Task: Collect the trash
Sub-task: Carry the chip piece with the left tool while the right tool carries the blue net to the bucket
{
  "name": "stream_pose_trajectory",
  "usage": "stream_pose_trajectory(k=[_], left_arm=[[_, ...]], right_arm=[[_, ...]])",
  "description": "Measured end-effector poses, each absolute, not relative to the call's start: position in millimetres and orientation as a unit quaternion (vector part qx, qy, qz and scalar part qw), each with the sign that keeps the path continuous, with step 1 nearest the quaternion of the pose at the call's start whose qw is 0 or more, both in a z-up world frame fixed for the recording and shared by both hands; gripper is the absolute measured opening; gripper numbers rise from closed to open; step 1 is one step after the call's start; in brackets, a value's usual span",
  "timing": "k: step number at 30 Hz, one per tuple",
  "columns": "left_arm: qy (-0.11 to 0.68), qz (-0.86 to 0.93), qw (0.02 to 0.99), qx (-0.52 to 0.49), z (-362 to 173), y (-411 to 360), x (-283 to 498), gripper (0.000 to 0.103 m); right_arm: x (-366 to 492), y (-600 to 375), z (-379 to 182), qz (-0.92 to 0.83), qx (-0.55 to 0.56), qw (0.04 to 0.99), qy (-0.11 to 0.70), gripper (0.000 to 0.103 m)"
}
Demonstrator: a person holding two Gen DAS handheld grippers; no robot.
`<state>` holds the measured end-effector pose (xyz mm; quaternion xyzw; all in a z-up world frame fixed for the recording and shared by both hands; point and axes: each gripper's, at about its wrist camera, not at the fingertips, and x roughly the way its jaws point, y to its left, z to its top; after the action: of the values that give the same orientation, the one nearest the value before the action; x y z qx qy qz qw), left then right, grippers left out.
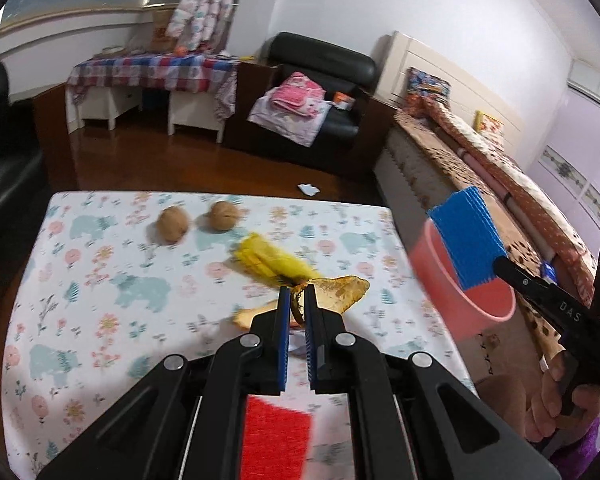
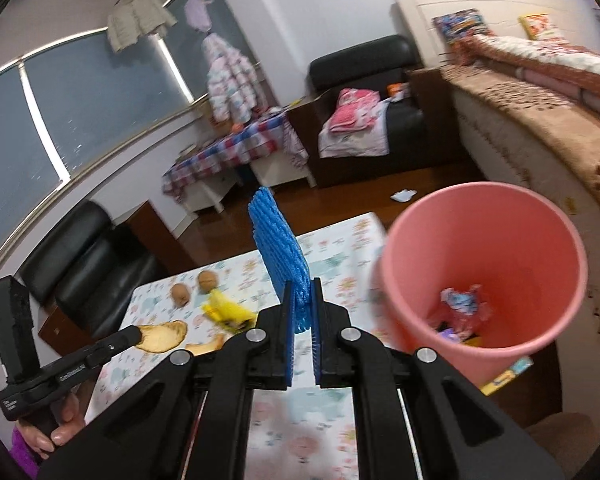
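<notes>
While the left gripper (image 1: 294, 294) stands clenched on the banana peel (image 1: 340, 292) above the table (image 1: 80, 280), the right gripper (image 2: 302, 300) pinches the pink bin (image 2: 480, 264) wall near the table edge. Recommended: carry the peel fully over the rim before releasing.

We note a black armchair (image 1: 320, 80) holding pink folded laundry (image 1: 296, 94), a checked-cloth side surface (image 1: 152, 72), the bed (image 1: 480, 152), and a hanging quilted jacket (image 1: 204, 4).

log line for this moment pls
left gripper: shut on banana peel | right gripper: shut on blue pad | pink bin: holds wrappers
</notes>
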<state>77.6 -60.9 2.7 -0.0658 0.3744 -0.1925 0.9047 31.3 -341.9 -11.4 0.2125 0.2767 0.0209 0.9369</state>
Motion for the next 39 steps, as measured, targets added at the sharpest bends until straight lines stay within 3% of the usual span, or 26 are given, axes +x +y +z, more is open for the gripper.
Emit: stream_pose_trajectory(k=[21,39], left_arm=[[0.373,-0.299,0.878,0.005,24.3,-227.5,91.7,0.006],[0.409,-0.327,0.85,0.057,-19.2,-315.3,103.8,0.006]], right_arm=[[-2.8,-440.0,-36.9,-0.099,0.246,0.934,0.24,0.007],[7.8,-464.2,-62.3,-0.105,0.275,0.923,0.248,0.007]])
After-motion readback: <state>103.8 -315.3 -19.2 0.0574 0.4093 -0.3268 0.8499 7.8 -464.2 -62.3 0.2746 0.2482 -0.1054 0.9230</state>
